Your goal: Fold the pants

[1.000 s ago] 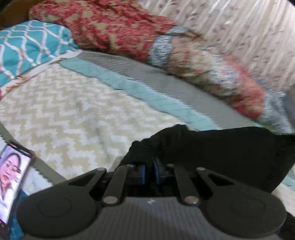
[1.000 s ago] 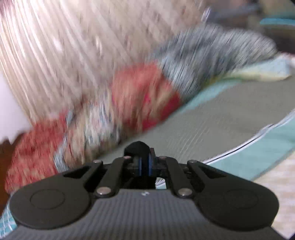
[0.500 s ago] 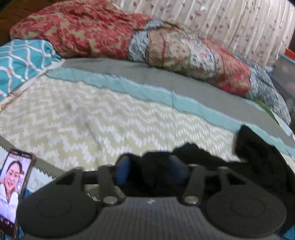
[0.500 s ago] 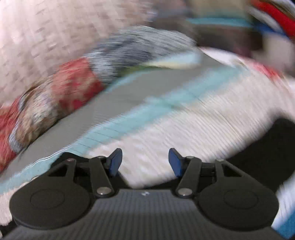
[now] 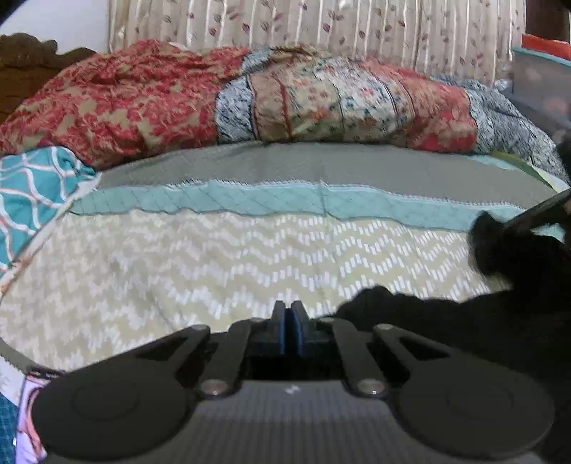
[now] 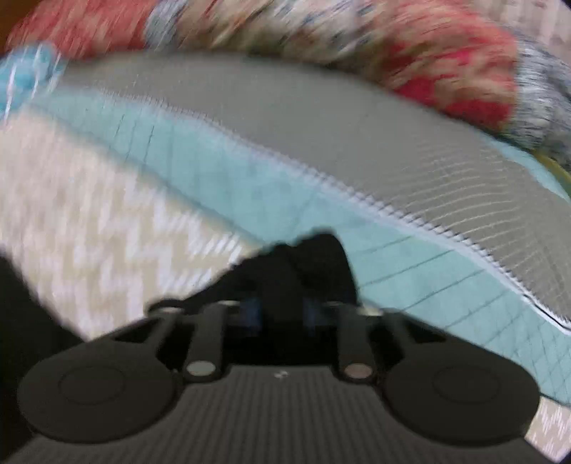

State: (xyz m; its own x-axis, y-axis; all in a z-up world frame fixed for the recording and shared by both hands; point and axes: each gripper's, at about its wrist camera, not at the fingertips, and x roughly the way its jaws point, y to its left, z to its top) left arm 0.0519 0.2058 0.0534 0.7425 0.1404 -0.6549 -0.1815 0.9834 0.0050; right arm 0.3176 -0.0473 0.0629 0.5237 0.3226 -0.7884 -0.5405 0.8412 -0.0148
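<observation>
L gripper (image 5: 287, 323): blue pads pressed together, nothing between them; hovers over chevron part of bedspread, pants just to its right, not touching as far as visible.
R gripper (image 6: 280, 312): blue pads apart w/ black fabric bunched between them, clamped on pants; frame blurred, contact detail soft.
Pants (image 5: 464, 321): black, crumpled heap on bedspread, lower-right of L wrist view; one bit sticks up near right edge by a dark bar, likely the other tool, can't confirm. In R wrist view a fold (image 6: 307, 264) rises right in front of pads, over teal band.
Bedspread (image 5: 214, 264): beige/white chevron zone nearest, then teal quilted band, then grey strip toward far side.
Quilt (image 5: 285, 96): red/floral patchwork, rolled along far edge of bed, against curtain.
Curtain (image 5: 321, 28): pale, leaf print, behind quilt.
Pillow (image 5: 25, 192): teal w/ white lattice, left edge.
Headboard (image 5: 28, 53): dark wood, top-left corner.
</observation>
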